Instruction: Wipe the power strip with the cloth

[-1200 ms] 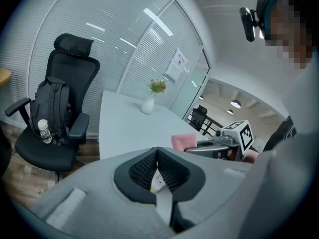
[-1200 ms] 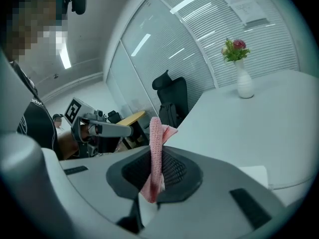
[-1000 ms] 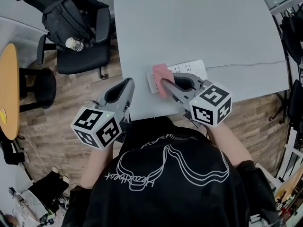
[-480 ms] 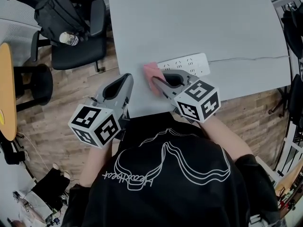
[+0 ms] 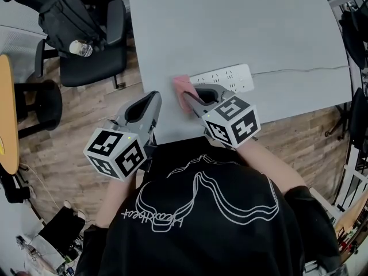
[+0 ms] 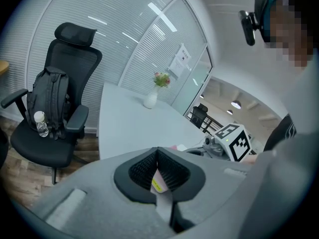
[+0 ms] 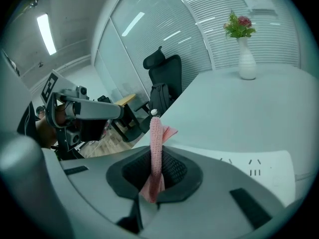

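Your right gripper (image 5: 188,100) is clamped on the pink cloth (image 5: 182,87), which hides the left end of the power strip (image 5: 230,77). The strip lies near the front edge of the table (image 5: 230,22), its long axis running left-right. Your left gripper (image 5: 153,100) has its jaws together, empty.

No word or number here can be read with certainty. The back of the person's black shirt (image 5: 230,240) carries a white line drawing and, towards its lower left, 1 white script word (image 5: 155,217). The letters run together and cannot be made out.

The left gripper (image 5: 153,98) and the right gripper (image 5: 187,96) each end in a marker cube. The left cube (image 5: 117,152) and the right cube (image 5: 232,122) bear black-and-white square patterns, with no letters or digits.

In the left gripper view, a small yellow label (image 6: 157,185) sits between the jaws, its dark print too small to read. Paper sheets (image 6: 180,61) are stuck on the glass wall (image 6: 149,49), their print also too small.
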Available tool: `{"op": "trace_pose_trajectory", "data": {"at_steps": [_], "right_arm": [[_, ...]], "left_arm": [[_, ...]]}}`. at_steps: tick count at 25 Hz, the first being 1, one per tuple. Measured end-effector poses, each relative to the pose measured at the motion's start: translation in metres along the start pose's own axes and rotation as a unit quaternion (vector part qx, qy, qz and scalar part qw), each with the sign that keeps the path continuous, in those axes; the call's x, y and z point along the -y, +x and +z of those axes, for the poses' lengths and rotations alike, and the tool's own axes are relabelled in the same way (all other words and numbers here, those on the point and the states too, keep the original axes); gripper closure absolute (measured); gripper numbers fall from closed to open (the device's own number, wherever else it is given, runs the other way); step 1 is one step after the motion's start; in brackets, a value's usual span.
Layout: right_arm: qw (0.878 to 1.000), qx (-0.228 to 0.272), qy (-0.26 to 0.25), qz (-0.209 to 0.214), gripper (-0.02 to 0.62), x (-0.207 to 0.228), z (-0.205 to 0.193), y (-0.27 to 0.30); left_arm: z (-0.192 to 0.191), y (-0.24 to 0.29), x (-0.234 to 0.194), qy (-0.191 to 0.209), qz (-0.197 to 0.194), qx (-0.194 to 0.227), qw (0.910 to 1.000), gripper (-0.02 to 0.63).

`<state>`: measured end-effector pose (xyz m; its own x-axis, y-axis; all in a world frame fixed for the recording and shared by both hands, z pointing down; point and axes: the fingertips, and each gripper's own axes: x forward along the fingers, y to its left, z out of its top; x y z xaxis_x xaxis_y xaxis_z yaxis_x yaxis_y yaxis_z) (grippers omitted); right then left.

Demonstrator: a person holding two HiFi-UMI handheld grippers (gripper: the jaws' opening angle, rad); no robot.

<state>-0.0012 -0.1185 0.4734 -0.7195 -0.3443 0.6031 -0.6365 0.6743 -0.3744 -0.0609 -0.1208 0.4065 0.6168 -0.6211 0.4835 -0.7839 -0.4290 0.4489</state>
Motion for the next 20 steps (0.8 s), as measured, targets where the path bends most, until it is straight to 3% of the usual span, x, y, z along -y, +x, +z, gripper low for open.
{"op": "trace_pose_trajectory", "data": {"at_steps": [20], "right_arm": [[0.998,-0.041,-0.021,-0.037,0.554,0.0106,-0.0097,0.003]], "left_arm": [[-0.0085,0.0022,-0.0014,-0.006,-0.001,-0.003,1.0,0.594]]}}
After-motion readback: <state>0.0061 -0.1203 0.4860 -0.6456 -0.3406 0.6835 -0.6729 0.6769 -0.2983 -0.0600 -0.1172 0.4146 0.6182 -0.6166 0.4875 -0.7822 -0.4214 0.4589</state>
